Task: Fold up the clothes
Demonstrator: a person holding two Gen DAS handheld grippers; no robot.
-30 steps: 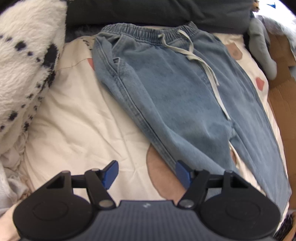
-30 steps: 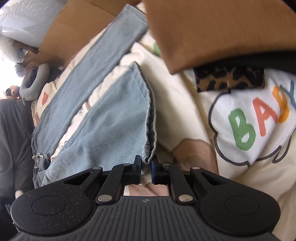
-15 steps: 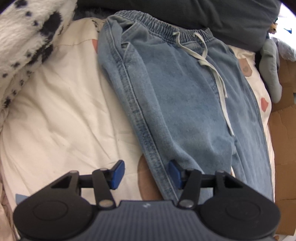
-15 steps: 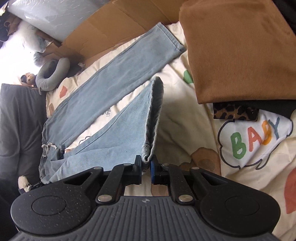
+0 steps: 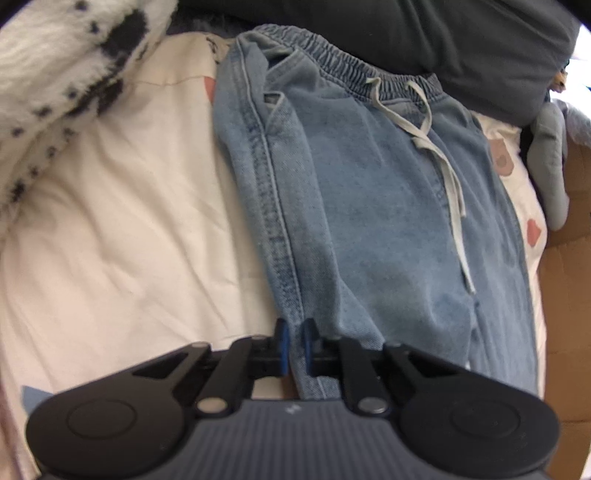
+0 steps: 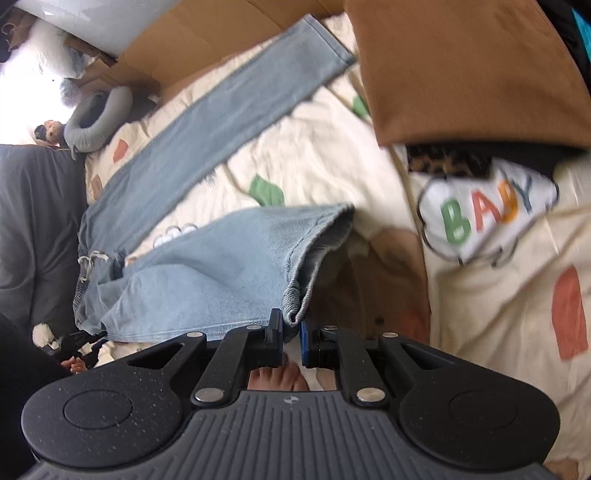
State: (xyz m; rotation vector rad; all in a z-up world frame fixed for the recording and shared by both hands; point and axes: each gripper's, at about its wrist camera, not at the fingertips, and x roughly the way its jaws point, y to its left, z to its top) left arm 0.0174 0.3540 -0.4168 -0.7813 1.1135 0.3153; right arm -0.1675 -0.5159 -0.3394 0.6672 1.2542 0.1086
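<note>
The jeans [image 5: 369, 206] are soft, faded light-blue denim with a gathered elastic waistband and a pale flat drawstring [image 5: 439, 155], lying on a cream quilt [image 5: 122, 240] printed with coloured shapes. The left gripper [image 5: 294, 345] has its blue-padded fingers pinched together on the stitched outer side seam of one leg. In the right wrist view the right gripper [image 6: 291, 332] is clamped on the hem corner of one leg, which hangs lifted and open like a tube, while the other leg [image 6: 221, 110] lies flat and straight across the quilt. Around them: a fluffy white throw with black spots [image 5: 62, 74], dark grey fabric [image 5: 424, 40] above the waistband, a grey neck pillow [image 6: 99, 118], brown cardboard [image 6: 207, 29], a folded brown fleece [image 6: 461, 62] over a leopard-print strip, and a "BABY" print [image 6: 484, 210] (slightly blurred). Bare toes [image 6: 277, 376] show beneath the right gripper.
</note>
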